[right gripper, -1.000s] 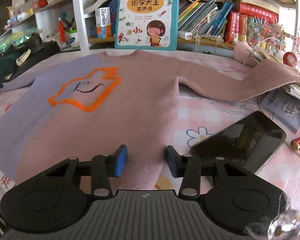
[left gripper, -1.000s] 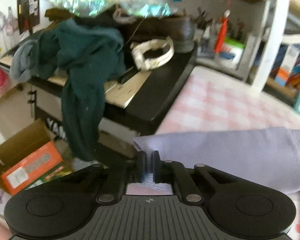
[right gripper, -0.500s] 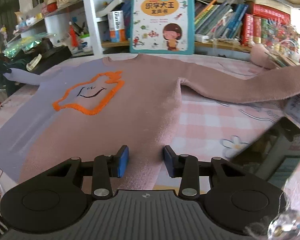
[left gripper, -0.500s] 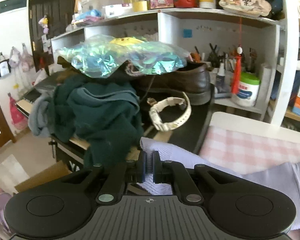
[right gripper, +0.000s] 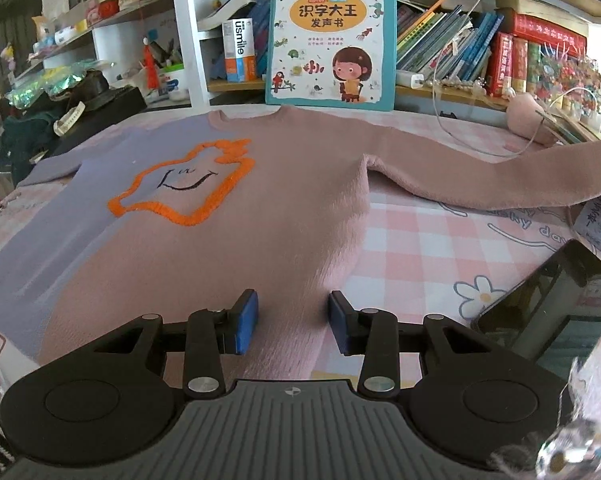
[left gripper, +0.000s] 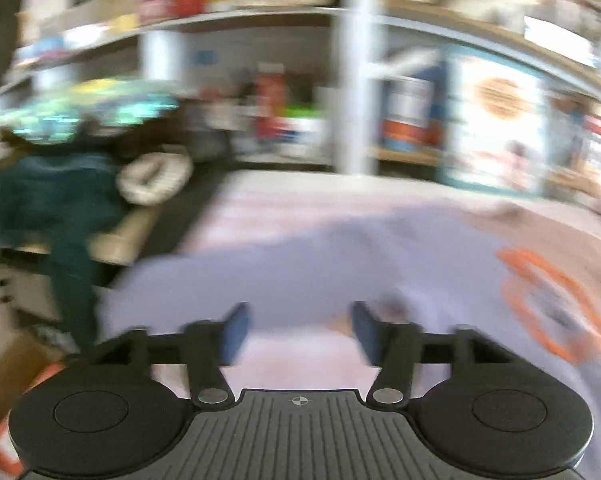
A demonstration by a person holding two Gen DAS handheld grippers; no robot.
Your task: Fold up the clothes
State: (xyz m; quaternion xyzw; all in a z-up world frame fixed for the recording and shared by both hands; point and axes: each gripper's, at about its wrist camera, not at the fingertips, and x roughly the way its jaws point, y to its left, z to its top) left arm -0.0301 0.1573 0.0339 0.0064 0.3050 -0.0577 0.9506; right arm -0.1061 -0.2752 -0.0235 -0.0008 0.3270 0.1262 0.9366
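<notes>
Your sweater (right gripper: pixel 228 216) lies flat, front up, on the checked table (right gripper: pixel 416 240): lilac on one side, pink on the other, with an orange-outlined smiling shape on the chest. The pink sleeve (right gripper: pixel 500 184) stretches out sideways; the lilac sleeve (left gripper: pixel 228 276) reaches the table edge. Your left gripper (left gripper: pixel 298 330) is opening, nothing between its jaws, lilac cloth just beyond. Your right gripper (right gripper: pixel 292 322) stands partly open over the pink hem, pads not pressing it. A phone (right gripper: pixel 540 304) lies beside the hem; a picture book (right gripper: pixel 330 38) leans behind the collar.
</notes>
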